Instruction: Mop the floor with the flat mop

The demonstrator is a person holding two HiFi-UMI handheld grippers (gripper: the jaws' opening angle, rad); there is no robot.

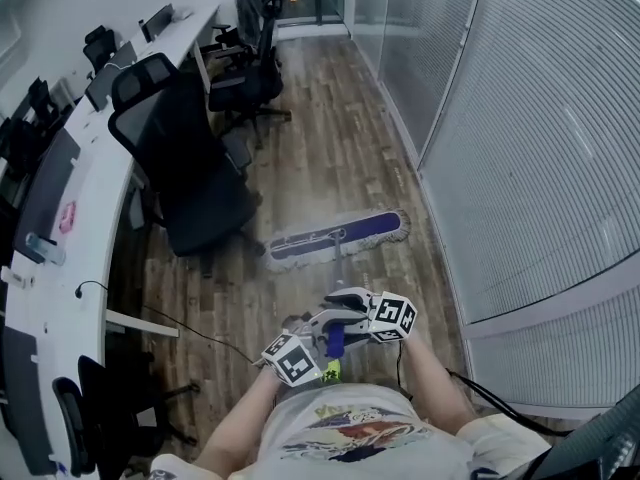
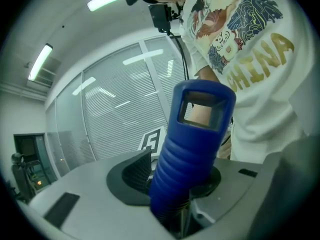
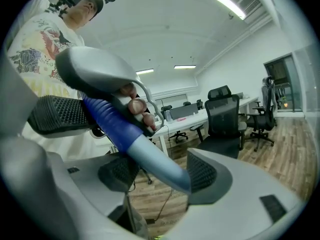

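The left gripper [image 2: 172,181] clamps the mop's blue grip [image 2: 192,149] and the right gripper [image 3: 160,173] the grey pole [image 3: 150,151] below, a two-point hold likely for steering the mop head [image 1: 338,236], flat on the floor [image 1: 330,128] near its edge by the glass wall [image 1: 520,168].

Head view: camera on person's head, facing forward and steeply down, high above floor [image 1: 330,138].
Left gripper view: camera close behind own fingers [image 2: 136,170], tilted up toward blinds wall [image 2: 120,114].
Right gripper view: equally close, facing office chair [image 3: 222,116] and worktop [image 3: 186,119].
All three share mop handle [image 1: 335,340].
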